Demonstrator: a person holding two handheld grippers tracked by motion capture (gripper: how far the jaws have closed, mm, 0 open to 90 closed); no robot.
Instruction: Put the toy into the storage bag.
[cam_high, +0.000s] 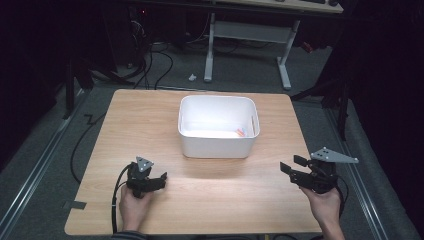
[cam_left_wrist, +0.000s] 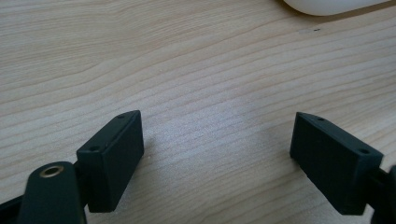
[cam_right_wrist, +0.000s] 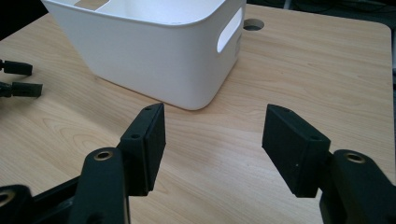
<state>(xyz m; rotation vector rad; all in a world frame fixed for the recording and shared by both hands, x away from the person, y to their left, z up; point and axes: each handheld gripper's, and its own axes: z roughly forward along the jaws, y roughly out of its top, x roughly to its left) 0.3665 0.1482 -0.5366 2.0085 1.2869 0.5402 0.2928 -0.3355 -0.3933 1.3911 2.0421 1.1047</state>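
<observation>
bin (cam_high: 218, 141) sits between and beyond left gripper (cam_high: 161, 181) and right gripper (cam_high: 288, 167).

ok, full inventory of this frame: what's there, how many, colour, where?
bin: 1, white, handle cutouts, centre-far on table
items in bin: small, orange and pale, count unclear, at its right end
table: 1, light wood, hole near a far corner
desk frame: 1, white legs, on floor beyond table
cables: several, black, on floor behind
left gripper: black, jaws open, near-left on table
right gripper: black, jaws open, near-right edge
hands: 2, holding the grippers
</observation>
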